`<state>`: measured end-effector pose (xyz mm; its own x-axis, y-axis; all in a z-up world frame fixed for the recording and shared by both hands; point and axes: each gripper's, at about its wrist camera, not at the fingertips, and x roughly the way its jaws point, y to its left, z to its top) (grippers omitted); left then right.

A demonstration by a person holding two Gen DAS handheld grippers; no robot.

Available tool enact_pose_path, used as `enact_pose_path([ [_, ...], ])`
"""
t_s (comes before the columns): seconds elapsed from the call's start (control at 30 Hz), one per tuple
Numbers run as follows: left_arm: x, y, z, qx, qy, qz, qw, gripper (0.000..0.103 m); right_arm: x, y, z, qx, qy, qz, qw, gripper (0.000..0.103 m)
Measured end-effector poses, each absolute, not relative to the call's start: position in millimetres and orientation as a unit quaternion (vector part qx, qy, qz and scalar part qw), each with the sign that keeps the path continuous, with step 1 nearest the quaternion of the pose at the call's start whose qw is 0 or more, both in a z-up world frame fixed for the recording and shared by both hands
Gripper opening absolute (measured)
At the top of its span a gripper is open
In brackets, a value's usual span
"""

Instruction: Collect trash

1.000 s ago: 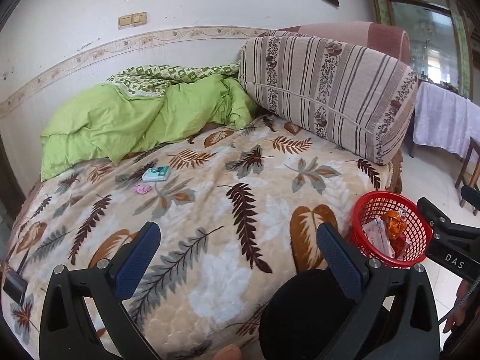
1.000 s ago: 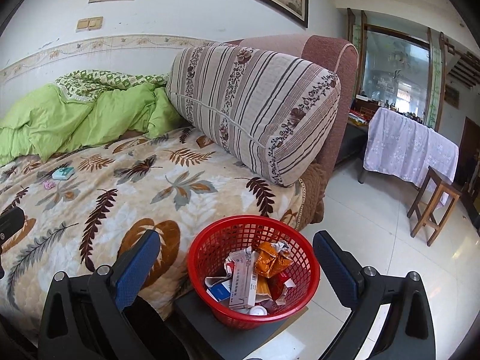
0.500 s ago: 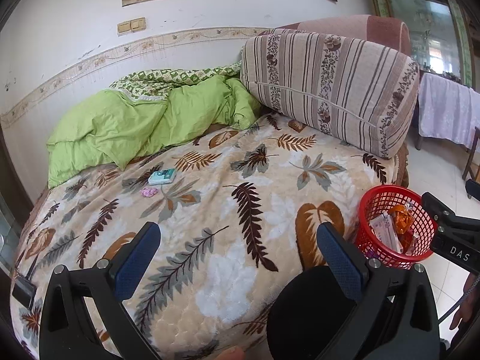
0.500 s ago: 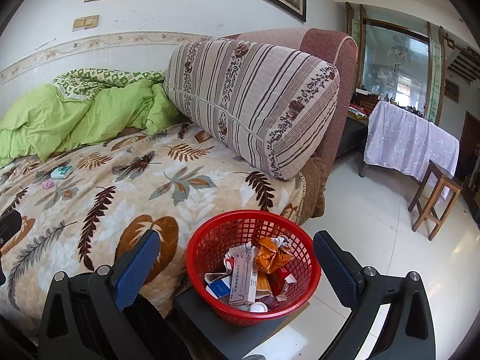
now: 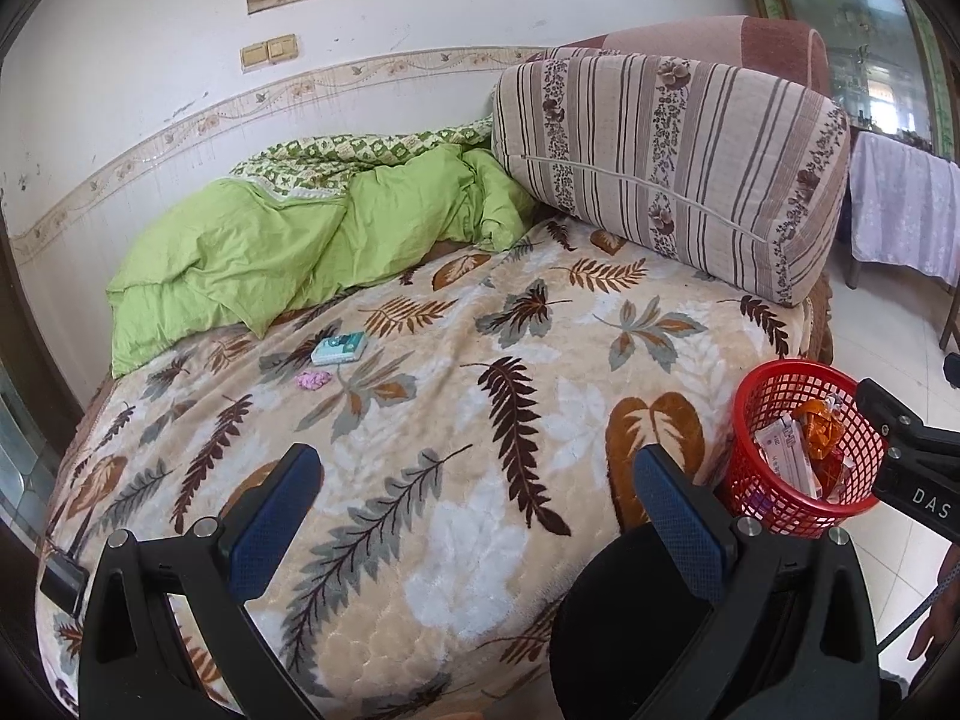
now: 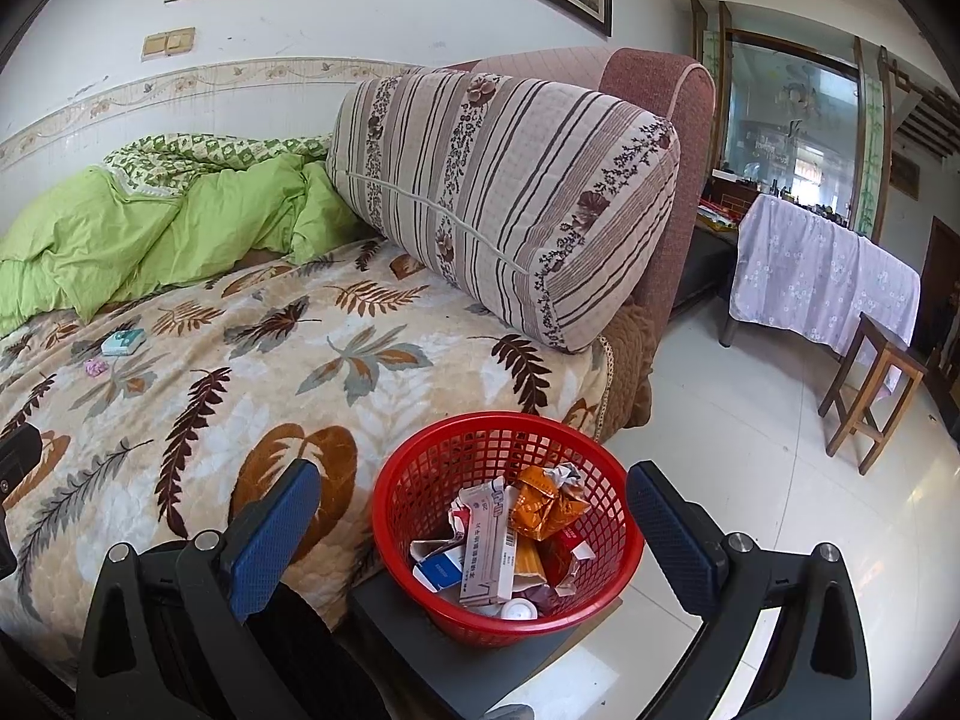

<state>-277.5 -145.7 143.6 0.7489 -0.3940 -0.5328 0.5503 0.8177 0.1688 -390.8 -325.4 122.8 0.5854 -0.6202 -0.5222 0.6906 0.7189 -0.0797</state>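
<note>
Trash still on the bed (image 5: 480, 480) amounts to 2 pieces at 10 o'clock in the left wrist view: a small teal box (image 5: 339, 348) and, just beside it toward 7 o'clock, a crumpled pink scrap (image 5: 313, 380), both lying on the leaf-patterned blanket near the green quilt (image 5: 288, 252). The red basket (image 6: 420, 480) sits on a dark stand at the bed's edge, holding cartons and an orange wrapper (image 6: 543, 507). The left gripper (image 5: 474, 510) and right gripper (image 6: 471, 516) both have their fingers spread wide and released, grasping nothing; the basket lies between the right gripper's fingers in its view.
</note>
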Motion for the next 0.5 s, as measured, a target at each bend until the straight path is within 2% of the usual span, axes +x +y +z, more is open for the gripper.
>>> enact_pose_path([
  [0.5, -275.7, -143.4, 142.6, 0.157, 0.249, -0.255, 0.921, 0.103, -391.1, -324.5, 120.3, 0.066, 0.268, -0.368, 0.888, 0.102],
])
